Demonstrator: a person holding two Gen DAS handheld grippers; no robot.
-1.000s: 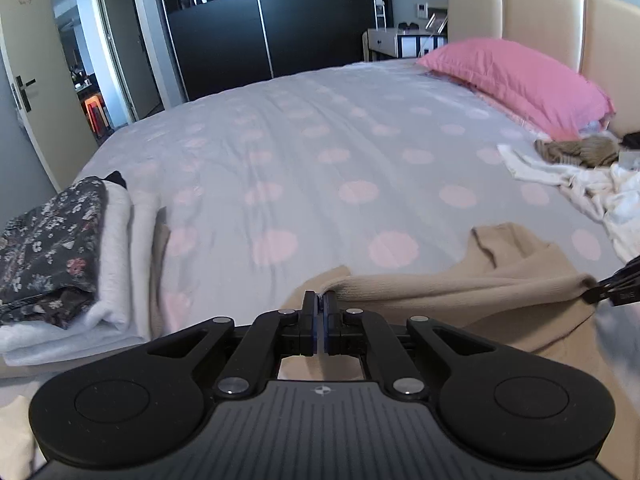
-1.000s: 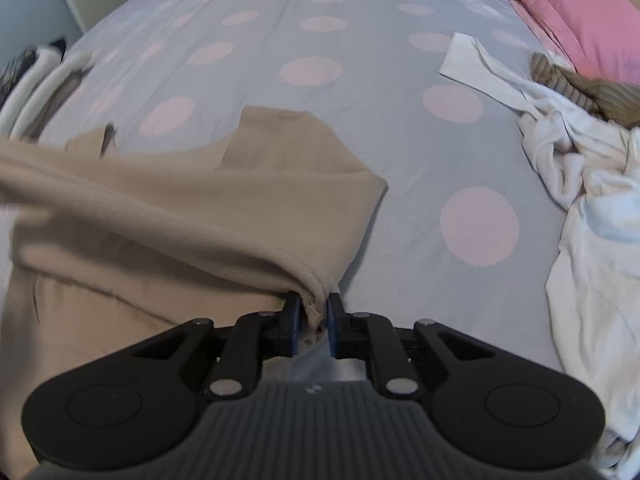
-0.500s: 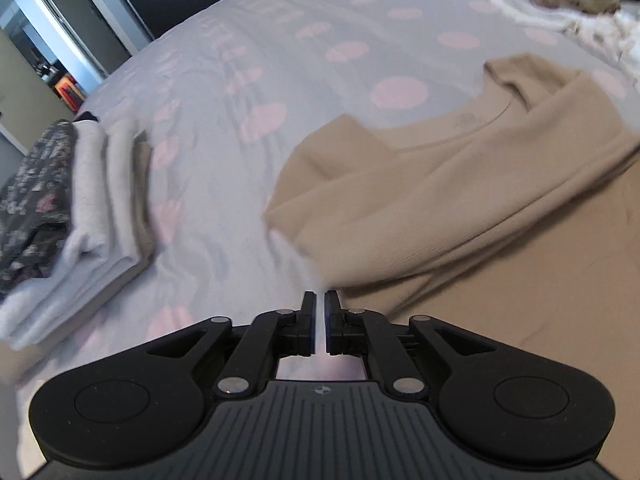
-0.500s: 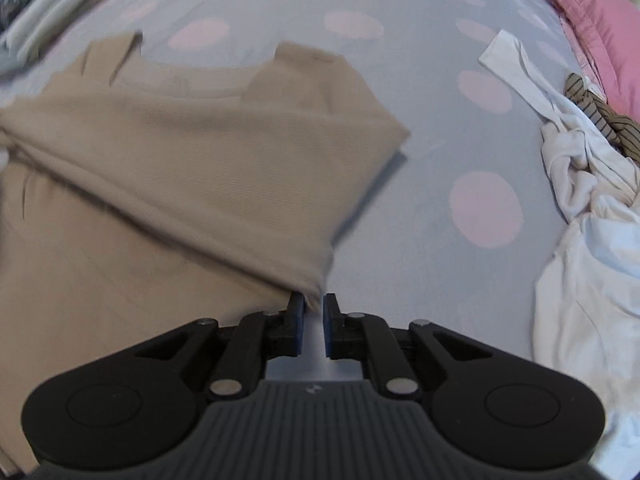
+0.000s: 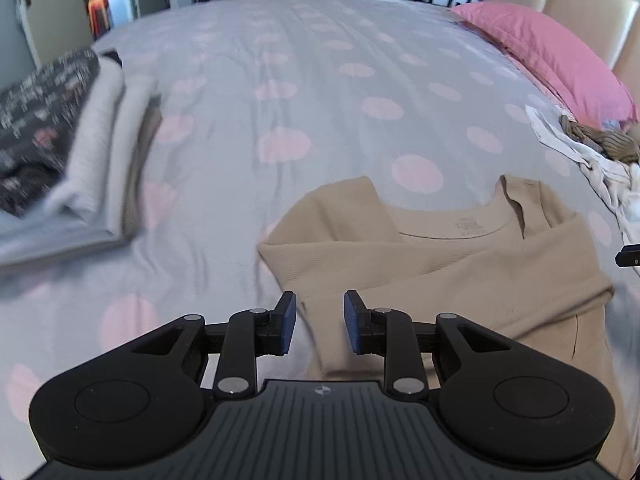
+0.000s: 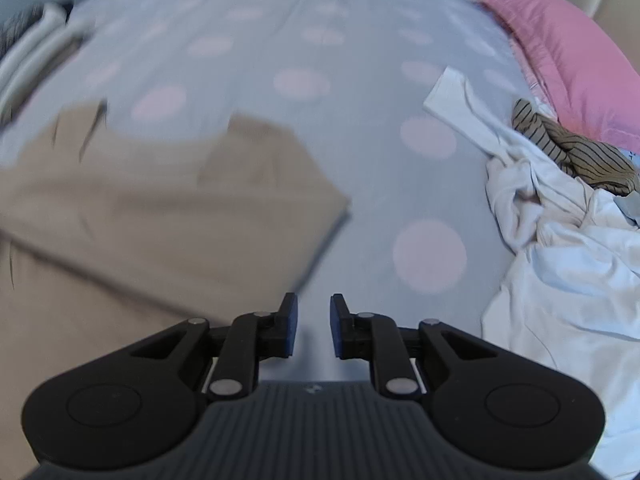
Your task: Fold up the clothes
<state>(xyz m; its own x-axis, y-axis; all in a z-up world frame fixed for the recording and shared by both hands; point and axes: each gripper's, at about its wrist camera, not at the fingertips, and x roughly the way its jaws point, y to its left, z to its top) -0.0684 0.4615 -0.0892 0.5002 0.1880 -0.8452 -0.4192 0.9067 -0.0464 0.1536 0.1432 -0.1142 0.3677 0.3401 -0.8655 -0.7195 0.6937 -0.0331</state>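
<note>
A beige knit top (image 5: 460, 264) lies on the dotted grey bedspread (image 5: 304, 80), its lower part folded up across the chest and the neckline facing away. My left gripper (image 5: 318, 320) is open above the top's near left edge, with cloth showing between the fingers but not pinched. In the right wrist view the same beige top (image 6: 160, 216) appears blurred at the left. My right gripper (image 6: 311, 328) is open over bare bedspread (image 6: 360, 208) just past the top's right edge, holding nothing.
A stack of folded clothes (image 5: 68, 136) with a dark floral piece on top sits at the left. A heap of white garments (image 6: 560, 256) and a striped brown one (image 6: 580, 152) lie at the right by the pink pillow (image 5: 560, 56).
Both grippers let go of the beige top's raised edge, which now lies folded on the bed. Both have opened wider and drawn back from it.
</note>
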